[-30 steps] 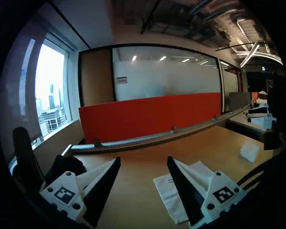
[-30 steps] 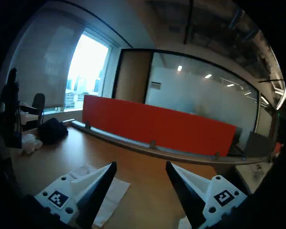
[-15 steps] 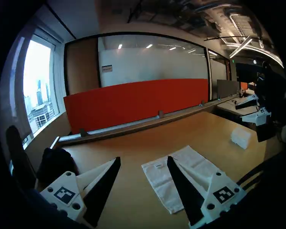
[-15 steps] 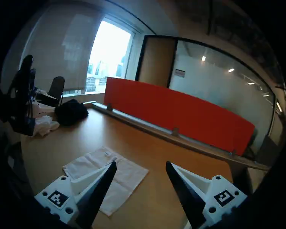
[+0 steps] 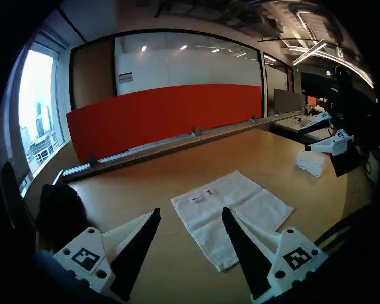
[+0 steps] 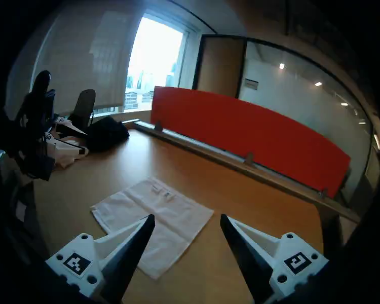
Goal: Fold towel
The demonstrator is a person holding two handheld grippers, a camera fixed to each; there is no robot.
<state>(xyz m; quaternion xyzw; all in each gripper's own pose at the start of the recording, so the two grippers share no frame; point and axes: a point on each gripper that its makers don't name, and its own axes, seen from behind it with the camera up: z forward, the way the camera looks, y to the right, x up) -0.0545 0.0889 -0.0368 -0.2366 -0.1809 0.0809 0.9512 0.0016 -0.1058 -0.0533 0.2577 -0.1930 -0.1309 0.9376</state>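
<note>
- Wide open on the left gripper [image 5: 190, 210], holding nothing, touching nothing, up above the table [image 5: 251, 152].
- Ditto for the right gripper [image 6: 187, 217]: spread wide, nothing in it.
- Just ahead of and below both: white towel [image 5: 230, 200] laid flat and unfolded on the wood, small tag up.
- Near edge tucked behind the right-hand finger in the left gripper view, behind the left-hand finger in the right gripper view.
- Further out: little stack of folded white cloth [image 5: 310, 162], red divider [image 5: 164, 114] along the back.
</note>
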